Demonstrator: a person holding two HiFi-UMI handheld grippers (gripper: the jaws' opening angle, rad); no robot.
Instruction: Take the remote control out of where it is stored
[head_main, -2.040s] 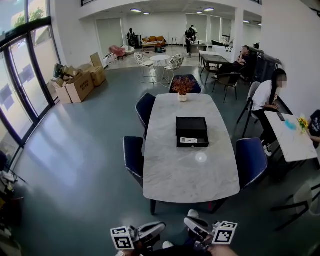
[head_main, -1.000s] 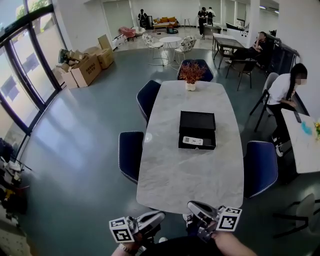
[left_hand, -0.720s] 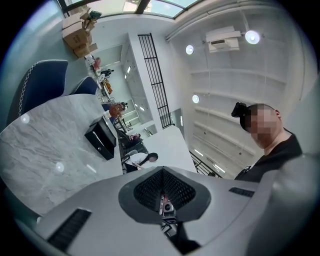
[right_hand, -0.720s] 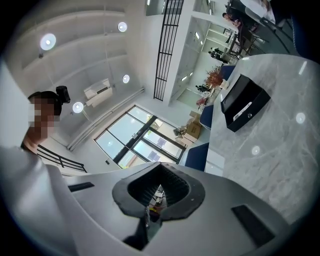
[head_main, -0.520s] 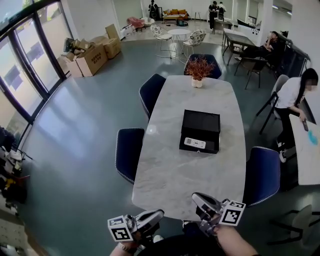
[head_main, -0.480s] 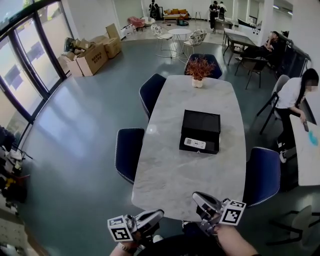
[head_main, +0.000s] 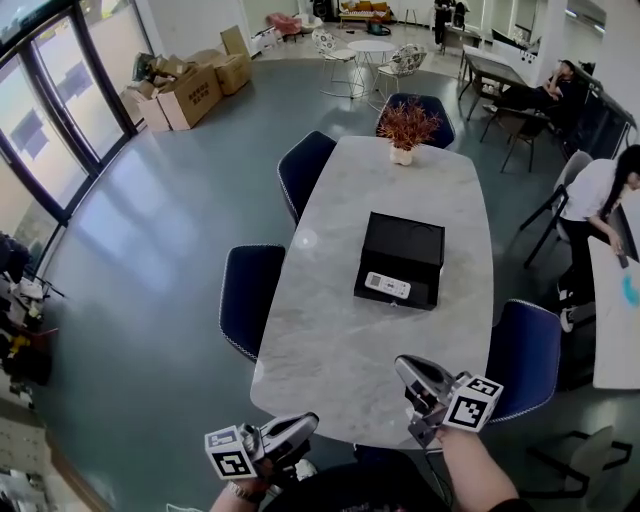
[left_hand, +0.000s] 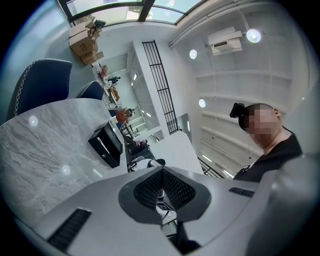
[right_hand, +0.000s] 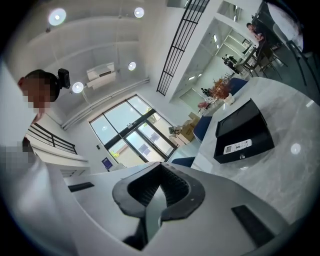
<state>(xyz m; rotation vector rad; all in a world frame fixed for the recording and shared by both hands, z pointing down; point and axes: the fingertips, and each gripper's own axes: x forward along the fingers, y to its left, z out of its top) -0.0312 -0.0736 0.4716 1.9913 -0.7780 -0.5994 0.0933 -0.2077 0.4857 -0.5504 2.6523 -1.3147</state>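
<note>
By the table (head_main: 345, 350) end, left gripper (head_main: 300, 424) and right gripper (head_main: 406, 366) (both closed, empty) have neared the remote (head_main: 387, 286).

Black box (head_main: 404, 243), white-grey marbled table (head_main: 340, 345)

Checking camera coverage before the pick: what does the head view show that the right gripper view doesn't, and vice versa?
Head view only: the left gripper, and the marker cube on the right gripper.
Right gripper view only: the ceiling lights, the air-conditioning unit, and that gripper's jaws shut with nothing between them.
Both: the marble table, the open black box, the white remote lying in it, and the potted plant.
</note>
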